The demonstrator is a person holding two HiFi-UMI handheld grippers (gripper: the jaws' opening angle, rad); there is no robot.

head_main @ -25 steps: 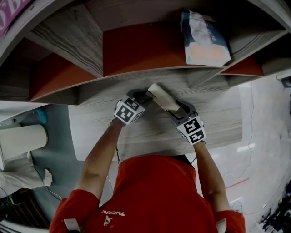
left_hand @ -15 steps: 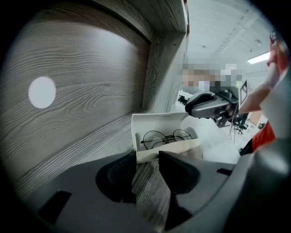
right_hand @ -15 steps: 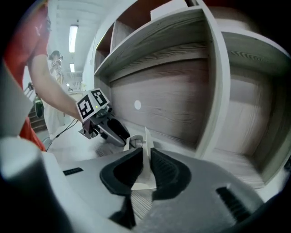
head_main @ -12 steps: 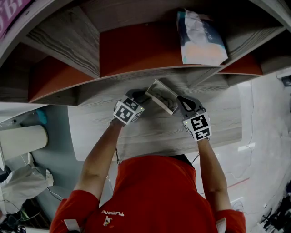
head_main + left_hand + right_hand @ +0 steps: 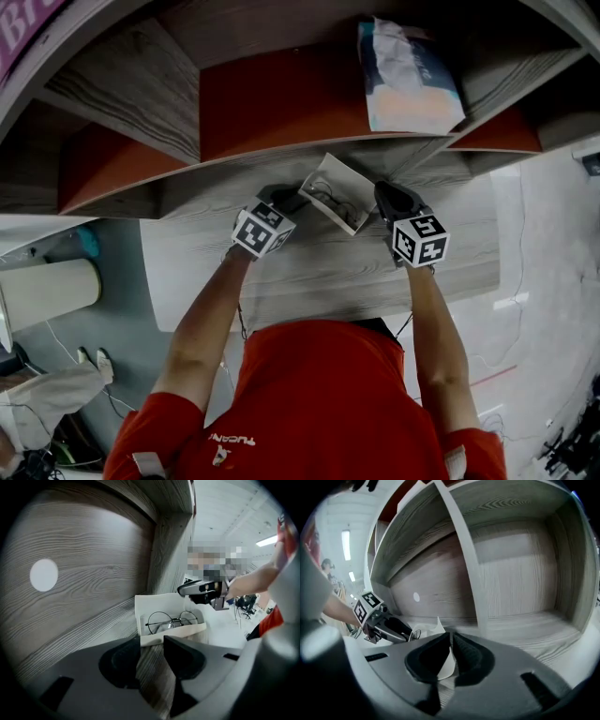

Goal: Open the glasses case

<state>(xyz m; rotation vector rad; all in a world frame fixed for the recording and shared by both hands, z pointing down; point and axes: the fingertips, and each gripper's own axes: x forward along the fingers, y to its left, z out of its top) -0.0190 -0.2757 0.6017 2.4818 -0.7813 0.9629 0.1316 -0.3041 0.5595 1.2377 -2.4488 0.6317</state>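
Since the lid [image 5: 157,603] already stands up and away from the tray of the glasses case [image 5: 334,193], the opening looks all but done. What may be left, by my reading, is to swing the lid fully back and let go.

The case sits between the two grippers, over the grey wood-grain desk [image 5: 309,277], toward its far edge where the shelf unit [image 5: 281,103] begins. Whether its bottom rests on the desk or hangs just above it I cannot tell. The left gripper [image 5: 152,643] is clenched on the case's left side, and the striped outer shell fills the gap between its jaws. The right gripper [image 5: 451,643] is clamped nearly flat on a thin white edge at the case's right end, which I take for the rim of the lid.

The case is a shallow oblong box, cream-white inside, with a streaky grey-brown outside much like the desk. Its mouth faces up and partly toward the left gripper. Inside lie spectacles [image 5: 171,619] with round lenses and a thin dark wire frame, set along the tray's length against the pale lining.
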